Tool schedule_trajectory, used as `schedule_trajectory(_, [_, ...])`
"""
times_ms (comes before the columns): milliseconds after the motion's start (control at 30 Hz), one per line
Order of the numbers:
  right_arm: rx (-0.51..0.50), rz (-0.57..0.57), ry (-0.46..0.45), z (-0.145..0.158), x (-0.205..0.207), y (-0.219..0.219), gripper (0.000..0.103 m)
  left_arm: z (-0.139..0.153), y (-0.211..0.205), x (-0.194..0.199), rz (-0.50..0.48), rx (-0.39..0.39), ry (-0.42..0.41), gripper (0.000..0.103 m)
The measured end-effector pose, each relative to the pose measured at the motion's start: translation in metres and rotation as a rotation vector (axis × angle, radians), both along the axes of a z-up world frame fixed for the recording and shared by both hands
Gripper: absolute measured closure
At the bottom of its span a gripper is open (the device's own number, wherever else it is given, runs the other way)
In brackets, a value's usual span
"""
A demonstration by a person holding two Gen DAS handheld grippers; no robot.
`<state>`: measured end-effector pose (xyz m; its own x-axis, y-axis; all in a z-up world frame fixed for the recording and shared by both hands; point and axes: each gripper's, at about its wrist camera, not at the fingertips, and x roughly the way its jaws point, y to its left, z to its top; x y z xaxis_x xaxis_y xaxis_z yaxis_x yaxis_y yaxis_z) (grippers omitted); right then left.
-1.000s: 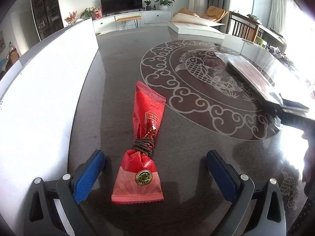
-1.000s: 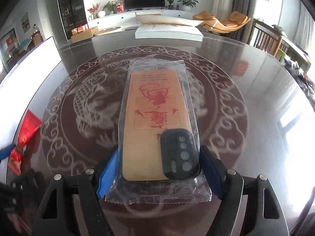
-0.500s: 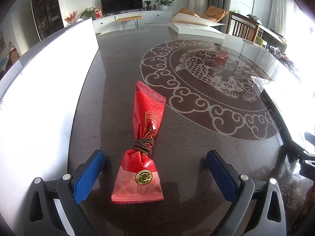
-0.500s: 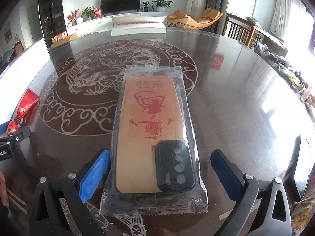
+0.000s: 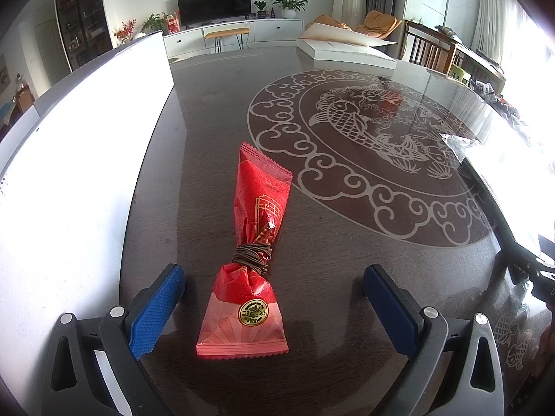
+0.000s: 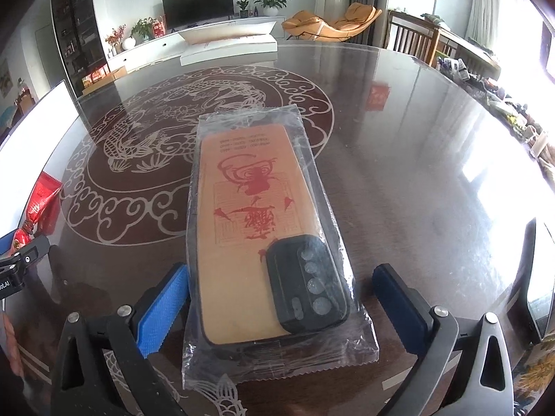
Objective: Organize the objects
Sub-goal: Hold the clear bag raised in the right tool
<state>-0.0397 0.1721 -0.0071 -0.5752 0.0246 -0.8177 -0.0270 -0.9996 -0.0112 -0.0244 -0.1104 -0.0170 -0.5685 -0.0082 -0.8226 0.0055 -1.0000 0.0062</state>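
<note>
Right gripper (image 6: 281,305): we see its jaws wide apart, having just been opening; the case lies between them, and neither blue pad presses on it.
Case (image 6: 263,242): a phone case in a clear bag, flat on the table (image 6: 433,173). Its long axis runs away from our right gripper, leaning slightly left at the far end. The dark camera block is at the near end, on the right side. The near bag edge sits just in front of the pads.
Left gripper (image 5: 274,308): jaws spread wide, with the packet between them, clear of both pads.
Packet (image 5: 255,253): a red packet lying on the table, bound at its waist with brown cord. Its long axis runs straight away from our left gripper; the end with the gold seal is nearest, the serrated end farthest.
Beyond: the table's pale fish medallion (image 5: 364,145) lies right of the packet, a white board (image 5: 79,159) left of it.
</note>
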Motion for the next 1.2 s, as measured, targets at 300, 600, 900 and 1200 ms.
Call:
schedule_trajectory(300, [-0.001,-0.001,0.002,0.0,0.0,0.0,0.0,0.0,0.0,0.0,0.0,0.0,0.0,0.0])
schedule_trajectory(600, [-0.001,-0.001,0.002,0.0,0.0,0.0,0.0,0.02,0.0,0.002,-0.075,0.068,-0.032,0.0])
schedule_trajectory(900, [-0.001,-0.001,0.003,0.0,0.0,0.0,0.0,0.005,-0.003,-0.017,-0.039,0.025,-0.059,0.015])
schedule_trajectory(1200, [-0.001,-0.001,0.003,0.0,0.0,-0.001,0.0,0.011,0.045,0.007,-0.038,0.084,0.025,0.06])
